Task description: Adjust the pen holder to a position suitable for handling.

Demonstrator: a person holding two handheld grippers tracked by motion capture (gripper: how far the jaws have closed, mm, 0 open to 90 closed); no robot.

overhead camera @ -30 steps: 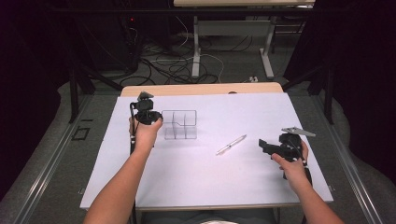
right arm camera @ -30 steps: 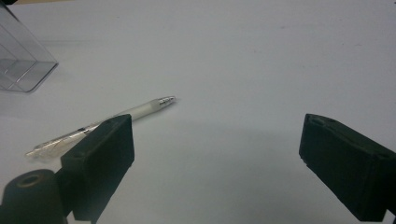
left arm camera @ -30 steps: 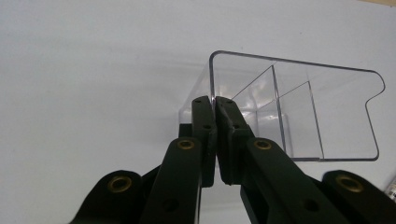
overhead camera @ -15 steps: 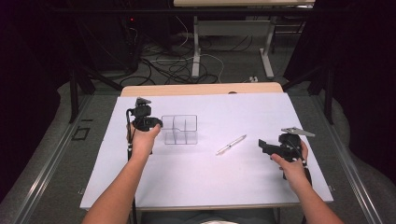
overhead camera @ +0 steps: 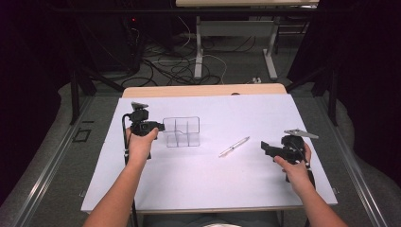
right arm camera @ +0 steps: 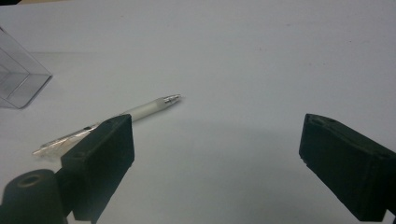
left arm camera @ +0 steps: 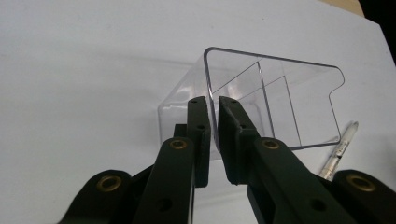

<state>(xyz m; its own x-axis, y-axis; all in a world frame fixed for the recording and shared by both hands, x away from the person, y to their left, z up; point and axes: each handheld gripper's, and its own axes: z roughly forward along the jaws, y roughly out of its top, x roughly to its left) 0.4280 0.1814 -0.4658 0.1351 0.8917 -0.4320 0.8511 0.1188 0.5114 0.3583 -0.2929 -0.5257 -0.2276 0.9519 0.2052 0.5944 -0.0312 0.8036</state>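
One clear divided organizer [overhead camera: 182,132] on counter [overhead camera: 189,184], compartments empty. Left tool [left arm camera: 212,126] pinching its near wall, jaws just easing apart. One pen [overhead camera: 233,146] beside it. Right tool [right arm camera: 215,158] gaping, empty.

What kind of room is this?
Probably a lab or workshop for recording tasks: a table covered with white paper, tangled cables on the floor behind it, and dark curtains all around.

clear glossy plastic organizer [left arm camera: 275,100], frosted plastic pen [right arm camera: 116,119], matt white paper [overhead camera: 213,179].
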